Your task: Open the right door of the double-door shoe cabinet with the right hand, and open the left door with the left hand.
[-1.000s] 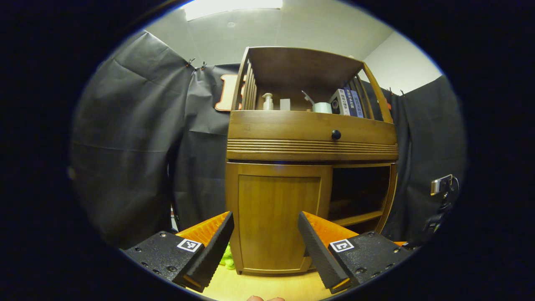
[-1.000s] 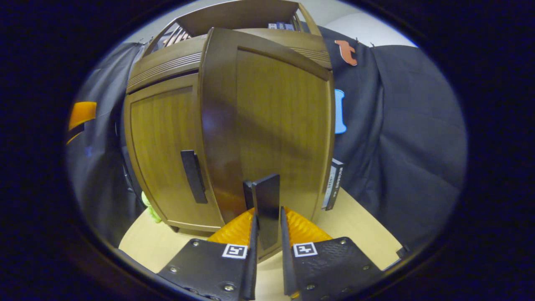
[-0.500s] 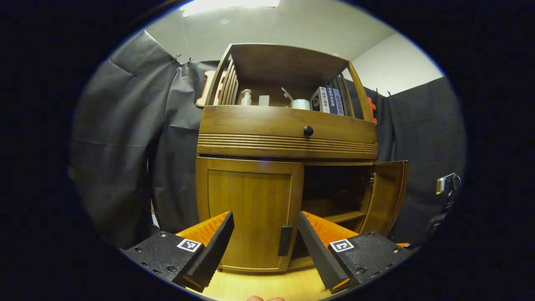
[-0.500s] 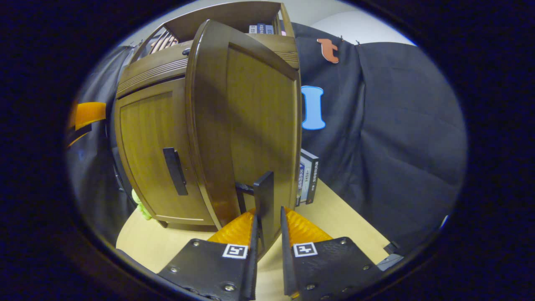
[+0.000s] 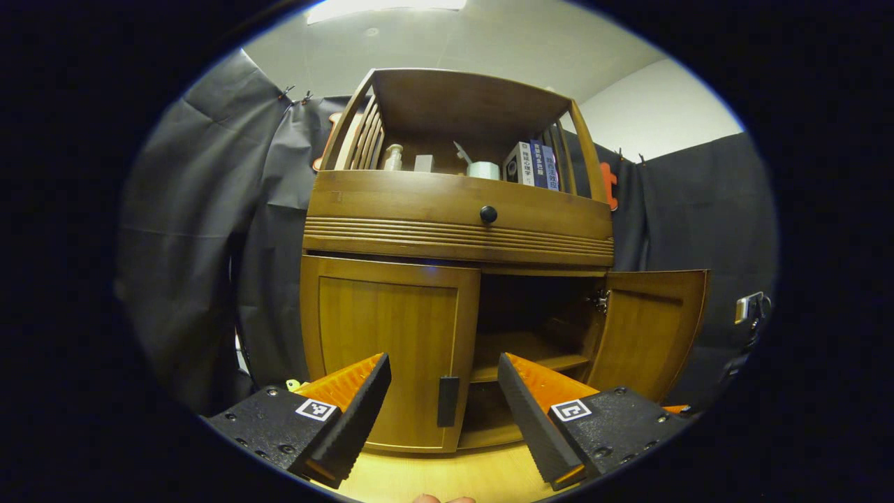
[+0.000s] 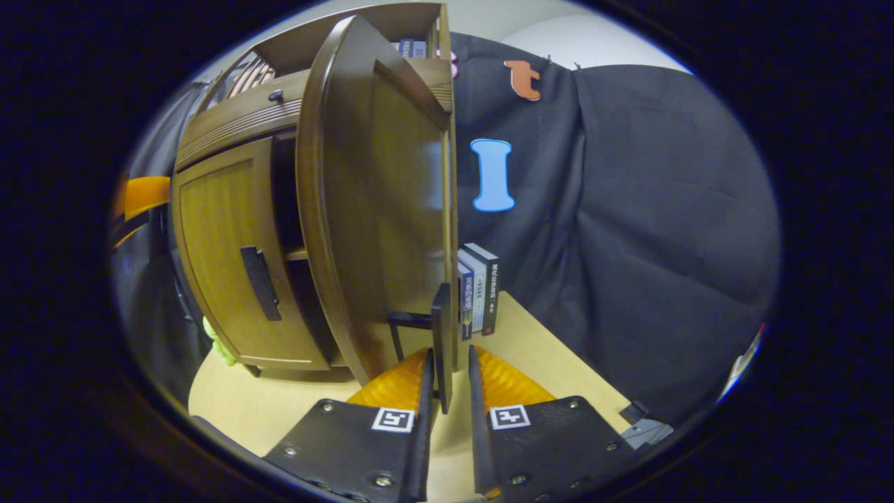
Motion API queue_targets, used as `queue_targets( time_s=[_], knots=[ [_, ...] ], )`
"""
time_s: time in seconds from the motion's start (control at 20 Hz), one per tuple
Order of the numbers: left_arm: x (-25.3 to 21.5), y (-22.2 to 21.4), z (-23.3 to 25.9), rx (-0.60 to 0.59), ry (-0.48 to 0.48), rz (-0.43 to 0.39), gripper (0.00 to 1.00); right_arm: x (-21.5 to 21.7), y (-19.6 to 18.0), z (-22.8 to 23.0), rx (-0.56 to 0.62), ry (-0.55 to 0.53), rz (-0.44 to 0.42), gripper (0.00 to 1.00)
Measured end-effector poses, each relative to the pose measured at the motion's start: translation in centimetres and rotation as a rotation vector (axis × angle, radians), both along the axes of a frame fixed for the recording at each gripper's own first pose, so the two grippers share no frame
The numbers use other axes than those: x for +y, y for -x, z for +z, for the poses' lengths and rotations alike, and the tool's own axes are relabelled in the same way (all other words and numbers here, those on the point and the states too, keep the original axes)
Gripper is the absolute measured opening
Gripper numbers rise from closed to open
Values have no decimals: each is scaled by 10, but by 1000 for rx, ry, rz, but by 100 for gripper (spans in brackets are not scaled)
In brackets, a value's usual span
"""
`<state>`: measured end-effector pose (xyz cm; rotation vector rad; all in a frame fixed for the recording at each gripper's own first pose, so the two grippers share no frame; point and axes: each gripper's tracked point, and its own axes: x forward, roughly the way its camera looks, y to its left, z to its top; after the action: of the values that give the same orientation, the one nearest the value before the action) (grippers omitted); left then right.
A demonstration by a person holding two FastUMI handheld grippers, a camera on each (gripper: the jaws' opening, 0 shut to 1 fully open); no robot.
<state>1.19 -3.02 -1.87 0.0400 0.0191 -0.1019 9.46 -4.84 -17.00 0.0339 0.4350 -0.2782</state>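
In the left gripper view the wooden shoe cabinet (image 5: 461, 230) faces me. Its left door (image 5: 387, 335) is closed, and the dark handle (image 5: 448, 401) on it shows low between my fingers, farther off. My left gripper (image 5: 443, 363) is open and holds nothing. The right door (image 5: 649, 332) stands wide open beside a dark compartment with a shelf. In the right gripper view my right gripper (image 6: 447, 363) is shut on the right door's handle (image 6: 441, 328), and the right door (image 6: 377, 209) is seen nearly edge-on. The left door (image 6: 216, 265) sits closed behind it.
A drawer with a round knob (image 5: 488, 214) sits above the doors, under an open shelf with a bottle and books. More books (image 6: 478, 286) stand on the light wooden tabletop (image 6: 552, 356) right of the cabinet. A yellow-green thing (image 6: 216, 342) lies at its left foot.
The right door has swung further open with my right gripper on its handle. The left gripper view has shifted, so the left door's handle now lies between its open fingers.
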Motion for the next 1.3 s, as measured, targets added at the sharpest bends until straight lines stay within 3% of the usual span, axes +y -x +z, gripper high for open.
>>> queue_targets(
  time_s=[0.15, 0.65, 1.0, 1.3],
  knots=[
    [-10, -2, -2, 3, 0, -8, 96, -9, 3, 4, -7, 6, -8, 18],
    [-35, -11, -13, 17, -12, -13, 92, -23, 6, 6, -11, -2, 7, 18],
    [-40, -28, -28, 31, -42, 16, 96, -48, 12, 9, -13, 28, -54, 18],
    [-36, -52, -44, 45, -71, 48, 92, -54, 8, 14, -37, 8, -83, 19]
  ],
)
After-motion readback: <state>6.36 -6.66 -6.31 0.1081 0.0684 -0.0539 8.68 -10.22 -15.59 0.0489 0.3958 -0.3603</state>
